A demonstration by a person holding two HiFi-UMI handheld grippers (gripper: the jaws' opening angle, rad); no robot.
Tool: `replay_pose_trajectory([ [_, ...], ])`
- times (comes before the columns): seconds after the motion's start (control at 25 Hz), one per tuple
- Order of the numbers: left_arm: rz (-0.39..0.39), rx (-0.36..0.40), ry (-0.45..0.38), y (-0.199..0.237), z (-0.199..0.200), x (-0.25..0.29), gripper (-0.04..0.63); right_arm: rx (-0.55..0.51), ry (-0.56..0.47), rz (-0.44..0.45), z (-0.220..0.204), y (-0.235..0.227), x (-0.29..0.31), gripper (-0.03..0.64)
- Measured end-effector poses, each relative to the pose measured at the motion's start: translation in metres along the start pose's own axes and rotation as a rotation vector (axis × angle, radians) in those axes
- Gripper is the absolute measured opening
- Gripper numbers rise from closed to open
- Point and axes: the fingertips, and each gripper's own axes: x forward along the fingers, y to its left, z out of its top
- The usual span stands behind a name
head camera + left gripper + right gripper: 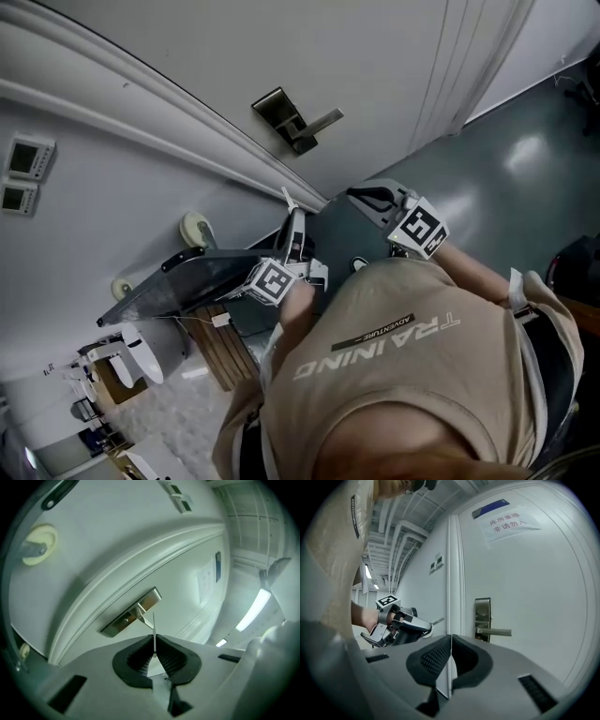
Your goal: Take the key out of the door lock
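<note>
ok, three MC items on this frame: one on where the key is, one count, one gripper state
1. Where is the key?
A. in the door lock
B. in the left gripper, clear of the lock
C. on the floor

2. How many wall panels are beside the door?
A. one
B. two
C. four

3. The right gripper is:
A. shut, empty
B. wide open
C. shut on the lever handle

Answers:
1 B: the blade stands between the left gripper's closed jaws, apart from the lock.
2 B: two panels show together on the wall in the head view.
3 A: its jaws meet with nothing between them.
</note>
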Motion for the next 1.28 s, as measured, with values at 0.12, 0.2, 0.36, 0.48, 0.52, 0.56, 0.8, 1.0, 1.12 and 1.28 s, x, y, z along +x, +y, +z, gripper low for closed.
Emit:
replay_pose_trajectory([
  [0.12,0.000,0.122,-0.016,-0.013,0.012,0.003,0.023,-0.001,-0.017,-0.020,0.009,-0.003,-0.004,0.015],
  [0.2,0.013,0.220,-0.031,-0.020,0.022,0.003,0.023,0.000,-0.029,-0.022,0.018,-0.002,-0.006,0.015],
  [0.36,0.015,0.437,-0.029,-0.041,0.032,0.006,0.023,-0.001,-0.045,-0.015,0.033,-0.003,-0.009,0.015],
  [0.48,-0.013,0.545,-0.028,-0.062,0.035,0.010,0.023,-0.009,-0.040,-0.010,0.035,-0.007,-0.007,0.015],
  [0.52,-0.017,0.578,-0.033,-0.067,0.037,0.011,0.023,-0.011,-0.038,-0.014,0.035,-0.009,-0.006,0.015],
  [0.56,-0.018,0.612,-0.035,-0.071,0.037,0.010,0.023,-0.011,-0.039,-0.020,0.035,-0.010,-0.006,0.015],
  [0.8,0.058,0.812,-0.034,-0.070,0.045,0.004,0.023,0.027,-0.081,-0.064,0.045,-0.015,-0.014,0.015],
  [1.0,0.126,0.910,-0.075,-0.066,0.050,0.015,0.023,-0.096,-0.050,-0.061,0.045,-0.016,-0.015,0.015],
  [1.12,0.170,0.963,-0.058,-0.059,0.046,0.019,0.023,-0.129,-0.019,-0.059,0.037,-0.020,-0.011,0.015],
  [1.28,0.203,0.923,-0.080,-0.056,0.049,0.025,0.023,-0.158,-0.029,0.003,0.045,-0.020,-0.002,0.015],
])
